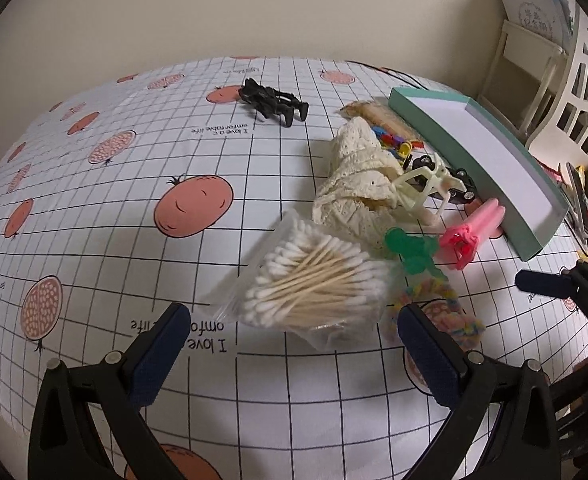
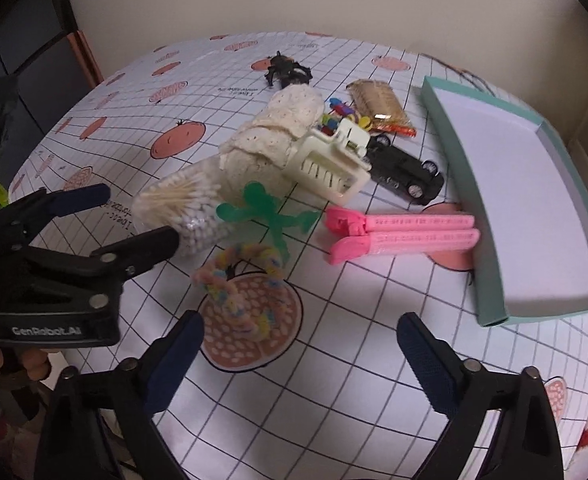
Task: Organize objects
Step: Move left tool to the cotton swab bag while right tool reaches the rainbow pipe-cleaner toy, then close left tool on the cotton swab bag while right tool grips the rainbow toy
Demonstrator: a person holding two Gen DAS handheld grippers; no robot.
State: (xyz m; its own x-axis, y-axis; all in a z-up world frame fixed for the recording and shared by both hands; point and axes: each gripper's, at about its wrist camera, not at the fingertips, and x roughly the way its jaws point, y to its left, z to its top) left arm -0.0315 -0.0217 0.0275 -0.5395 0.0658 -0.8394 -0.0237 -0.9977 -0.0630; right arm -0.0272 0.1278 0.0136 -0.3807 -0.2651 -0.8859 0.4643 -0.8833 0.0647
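I had the left gripper [image 1: 289, 320] with its fingers spread wide and nothing between them, poised low over the table [image 1: 93, 208]. Directly ahead, almost between the fingertips, lay the bag of cotton swabs [image 1: 314, 288], its sticks running roughly across my line of approach and slanting up to the right. That told me the bag was the left gripper's to take: it sat dead centre in its view, while from the right wrist it lay off to the far left.

The right gripper [image 2: 300, 336] was likewise spread and empty. Just ahead of its left finger sat the rainbow fuzzy loop [image 2: 233, 280], and beyond that the green figure [image 2: 269, 216] lay between the bag and the pink clip [image 2: 402, 234]. The clip's long axis ran left to right, its far end touching or nearly touching the wall of the teal tray [image 2: 490, 280] (I could not tell which).

Further out were the cream lace cloth [image 2: 273, 132], the cream claw clip [image 2: 334, 168] resting against it, the black toy car [image 2: 406, 168], a snack packet [image 2: 378, 108] and a black claw clip [image 2: 285, 70]. The tray held nothing I could see, so by my reckoning the sorting had barely begun, and the tray stood nearer the right gripper.
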